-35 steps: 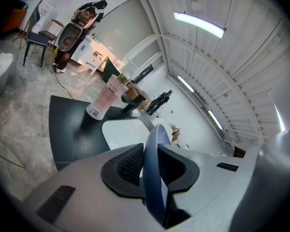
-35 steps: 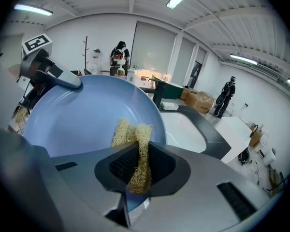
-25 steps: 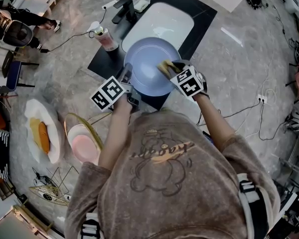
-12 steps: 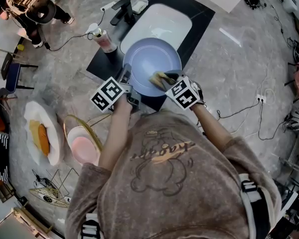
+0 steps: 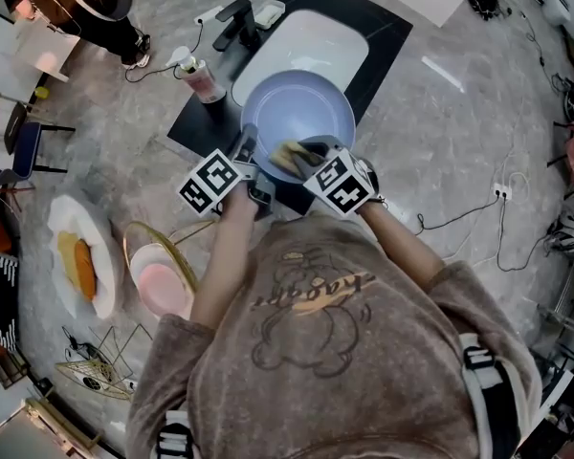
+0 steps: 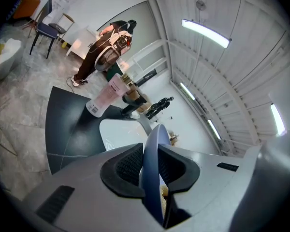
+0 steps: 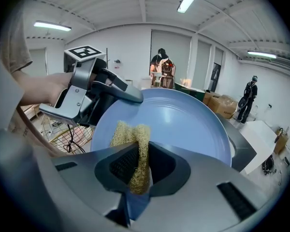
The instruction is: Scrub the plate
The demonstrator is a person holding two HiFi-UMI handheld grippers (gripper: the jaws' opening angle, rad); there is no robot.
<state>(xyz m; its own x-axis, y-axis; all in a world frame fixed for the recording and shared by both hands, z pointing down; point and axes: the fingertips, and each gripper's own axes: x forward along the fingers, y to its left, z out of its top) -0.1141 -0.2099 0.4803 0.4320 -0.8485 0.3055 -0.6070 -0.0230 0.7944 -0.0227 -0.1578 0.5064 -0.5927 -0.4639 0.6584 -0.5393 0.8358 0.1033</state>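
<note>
A black bench (image 5: 387, 29) holds a white sink basin (image 5: 311, 38) with a black tap (image 5: 237, 15) at its far end. A pink bottle (image 5: 204, 76) stands on the bench's left corner. Around the bench spreads a grey marbled floor (image 5: 440, 132) crossed by black cables (image 5: 459, 220), with a socket strip (image 5: 502, 189) to the right. A chair (image 5: 21, 143) and a standing person (image 5: 110, 8) are at the upper left.

The blue plate (image 5: 306, 103) is held tilted over the near end of the basin. The left tool (image 6: 152, 164) is clamped on the plate's near-left rim, which runs edge-on between its pads. The right tool (image 7: 141, 163) is closed on a yellow loofah pad (image 7: 130, 134), which lies against the plate's near inner face, just beside the left tool.

At the lower left are a white dish (image 5: 96, 295) with something orange in it and a pink plate (image 5: 161, 283) standing in a gold wire rack (image 5: 134, 229).

The room is a white hall with a ribbed ceiling and long strip lights (image 6: 205, 33). The right gripper view shows 2 more people at the back, 1 near the middle (image 7: 162, 66) and 1 at the right (image 7: 249, 94), and cardboard boxes (image 7: 223, 105) beyond the plate.
</note>
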